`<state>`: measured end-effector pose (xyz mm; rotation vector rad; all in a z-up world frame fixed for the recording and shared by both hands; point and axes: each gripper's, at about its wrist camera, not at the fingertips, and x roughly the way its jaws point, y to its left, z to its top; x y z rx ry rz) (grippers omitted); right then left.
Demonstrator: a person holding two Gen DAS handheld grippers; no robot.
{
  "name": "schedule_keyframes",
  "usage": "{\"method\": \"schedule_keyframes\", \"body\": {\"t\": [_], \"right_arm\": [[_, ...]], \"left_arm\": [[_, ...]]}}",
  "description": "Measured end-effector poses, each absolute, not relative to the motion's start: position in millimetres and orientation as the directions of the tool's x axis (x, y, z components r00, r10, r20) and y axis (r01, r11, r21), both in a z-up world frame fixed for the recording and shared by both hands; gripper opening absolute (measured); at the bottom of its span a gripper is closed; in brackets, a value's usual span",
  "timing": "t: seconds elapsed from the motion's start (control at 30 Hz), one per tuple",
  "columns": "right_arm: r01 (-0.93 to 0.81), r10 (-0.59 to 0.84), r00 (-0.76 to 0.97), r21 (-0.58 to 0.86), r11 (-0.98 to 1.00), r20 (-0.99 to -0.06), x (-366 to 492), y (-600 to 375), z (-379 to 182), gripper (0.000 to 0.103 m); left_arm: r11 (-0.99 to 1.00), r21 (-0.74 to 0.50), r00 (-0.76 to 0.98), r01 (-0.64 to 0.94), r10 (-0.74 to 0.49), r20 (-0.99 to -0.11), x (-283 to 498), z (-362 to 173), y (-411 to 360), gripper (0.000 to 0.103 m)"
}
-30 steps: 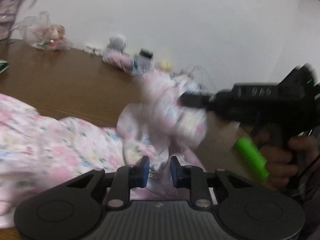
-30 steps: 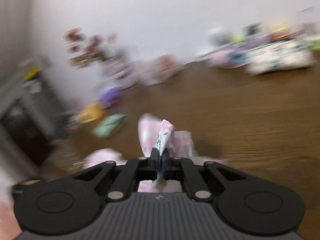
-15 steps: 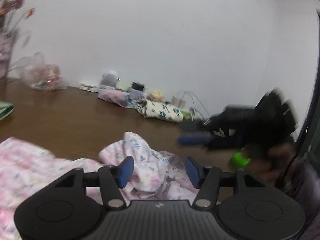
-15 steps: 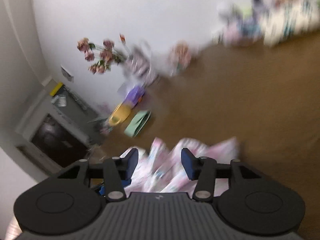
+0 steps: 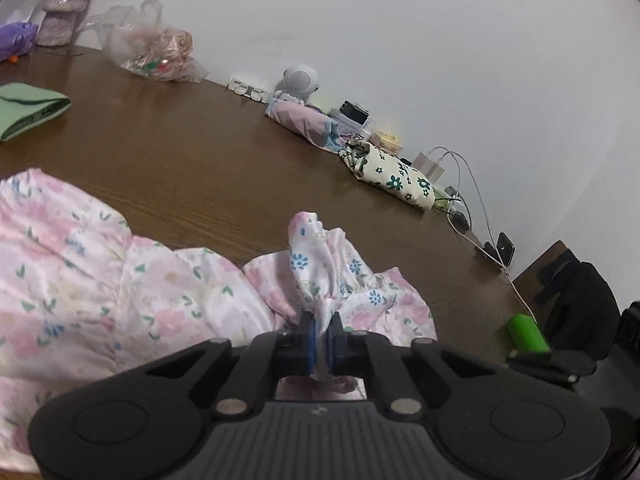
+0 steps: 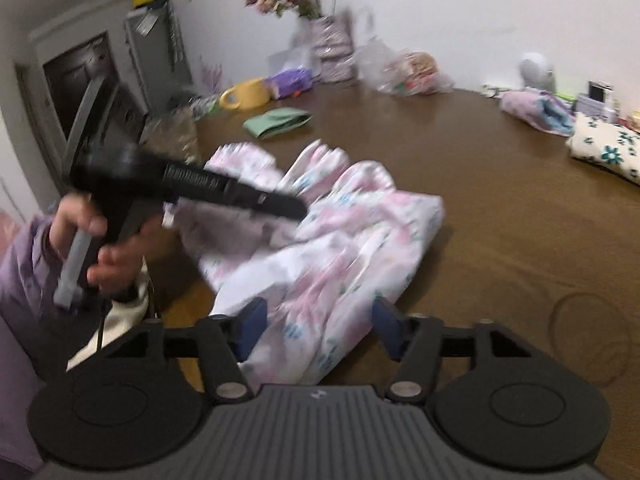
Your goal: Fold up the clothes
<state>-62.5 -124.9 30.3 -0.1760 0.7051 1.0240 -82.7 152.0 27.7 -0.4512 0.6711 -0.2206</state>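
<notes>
Brown wooden table (image 5: 224,184). Left gripper (image 5: 319,338) clamped on floral garment (image 5: 120,300) fold. Right gripper (image 6: 316,330) closing, jaws apart, cloth between. Step: securing grips. Next: likely lift, spread flat.

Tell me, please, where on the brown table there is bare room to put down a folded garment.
The widest bare patch of the table lies between the pink floral garment and the flowered cream bundle. A smaller one lies between the garment and the green pouch. Along the wall it is crowded: flower vase, plastic bag, chargers.

Both wrist cameras look forward and downward, close over the floral garment (image 5: 168,300) on the wooden table (image 6: 500,216).
</notes>
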Motion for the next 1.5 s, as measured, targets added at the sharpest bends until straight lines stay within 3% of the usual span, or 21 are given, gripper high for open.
{"method": "schedule_keyframes", "body": {"t": [0.03,0.13,0.33,0.47,0.57,0.63,0.67,0.8,0.93,0.97,1.03,1.07,1.1,1.13,1.33,1.5], "right_arm": [[-0.827,0.710,0.333,0.170,0.536,-0.621,-63.2,-121.3,28.6,0.011],[-0.812,0.707,0.362,0.168,0.559,-0.608,-60.5,-111.9,32.3,0.006],[-0.789,0.753,0.453,0.180,0.588,-0.477,-57.9,-94.0,45.4,0.006],[-0.749,0.709,0.542,0.123,0.651,-0.451,-58.9,-75.8,33.6,0.006],[-0.756,0.704,0.537,0.105,0.646,-0.464,-58.3,-81.1,32.4,0.014],[-0.781,0.721,0.517,0.089,0.618,-0.462,-59.8,-92.9,38.9,0.043],[-0.789,0.728,0.523,0.070,0.610,-0.444,-63.1,-102.4,43.2,0.048],[-0.847,0.759,0.460,0.029,0.531,-0.461,-72.2,-136.1,56.3,0.050],[-0.883,0.770,0.369,0.062,0.465,-0.521,-76.5,-128.3,44.7,0.049],[-0.881,0.762,0.363,0.068,0.468,-0.536,-76.4,-122.1,39.5,0.047],[-0.862,0.745,0.378,0.084,0.499,-0.550,-71.9,-111.4,31.6,0.019],[-0.852,0.737,0.385,0.092,0.515,-0.556,-69.6,-106.1,27.7,0.016],[-0.844,0.740,0.398,0.100,0.527,-0.542,-69.3,-105.1,29.3,0.013],[-0.836,0.743,0.411,0.107,0.538,-0.528,-69.0,-104.3,31.1,0.010],[-0.786,0.751,0.472,0.165,0.595,-0.461,-58.9,-92.4,39.1,0.008],[-0.777,0.717,0.465,0.149,0.611,-0.519,-55.5,-74.3,22.4,0.009]], "left_arm": [[0.879,-0.474,0.762,0.047,-0.338,-0.552,-83.3,28.7,152.2,0.004],[0.866,-0.497,0.762,0.044,-0.351,-0.544,-91.1,33.8,154.8,0.004],[0.863,-0.504,0.766,0.031,-0.344,-0.543,-103.0,40.9,156.1,0.003],[0.857,-0.515,0.755,-0.001,-0.337,-0.562,-106.0,36.5,158.8,0.004],[0.865,-0.501,0.748,-0.005,-0.330,-0.576,-106.9,32.7,159.6,0.009],[0.878,-0.477,0.760,0.022,-0.325,-0.563,-111.8,37.5,161.5,0.013],[0.884,-0.465,0.772,0.041,-0.323,-0.547,-115.0,41.8,163.2,0.016],[0.901,-0.418,0.832,0.119,-0.320,-0.454,-122.9,63.4,169.7,0.046],[0.923,-0.332,0.836,0.192,-0.331,-0.437,-103.3,70.7,152.7,0.049],[0.932,-0.303,0.830,0.198,-0.324,-0.454,-95.7,67.6,146.5,0.049],[0.945,-0.268,0.801,0.188,-0.306,-0.516,-82.4,58.7,137.2,0.045],[0.946,-0.270,0.775,0.179,-0.305,-0.554,-76.9,53.8,135.7,0.033],[0.943,-0.284,0.750,0.174,-0.314,-0.582,-72.8,49.2,135.5,0.011],[0.933,-0.318,0.731,0.168,-0.334,-0.594,-71.0,45.4,137.8,0.006],[0.821,-0.568,0.708,0.064,-0.438,-0.554,-79.8,37.7,167.3,0.004],[0.798,-0.602,0.720,0.024,-0.431,-0.543,-88.6,26.6,176.8,0.007]]}}
